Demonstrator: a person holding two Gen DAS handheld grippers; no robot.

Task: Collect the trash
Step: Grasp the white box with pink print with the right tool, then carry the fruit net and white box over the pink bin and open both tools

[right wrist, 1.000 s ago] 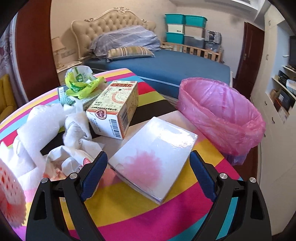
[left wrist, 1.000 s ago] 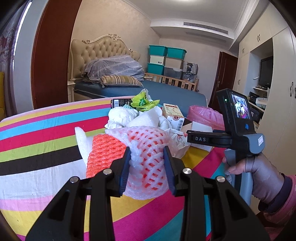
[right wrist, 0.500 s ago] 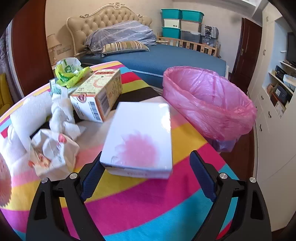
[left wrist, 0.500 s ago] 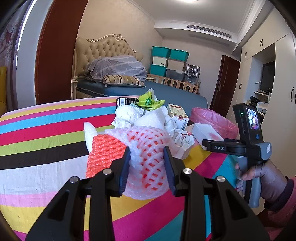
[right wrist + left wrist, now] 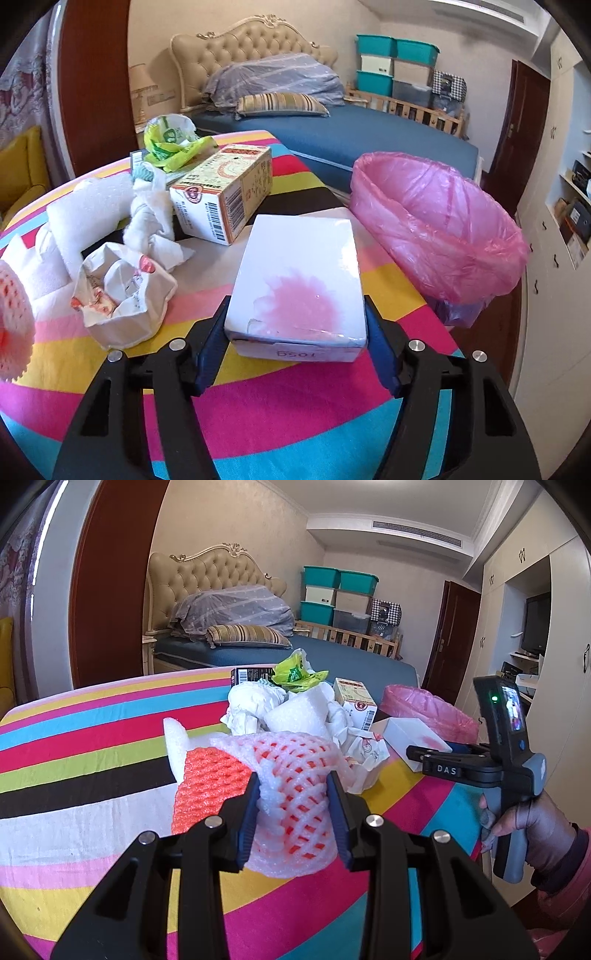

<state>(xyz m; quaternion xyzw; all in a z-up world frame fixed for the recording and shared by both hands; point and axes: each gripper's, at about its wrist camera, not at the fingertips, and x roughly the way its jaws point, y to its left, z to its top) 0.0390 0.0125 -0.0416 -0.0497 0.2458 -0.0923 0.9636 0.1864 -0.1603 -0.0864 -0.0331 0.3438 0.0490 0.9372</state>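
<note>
On a tabletop draped in a bright striped cloth, the right tongs are closing around the near end of a flat white cardboard box with a pink blot; its sides sit between the pads, apparently just touching. A square, firm grip before lifting should stop it tipping on the way to the pink-lined waste bin just beyond. The left tongs pinch a white-and-orange foam fruit net.
</note>
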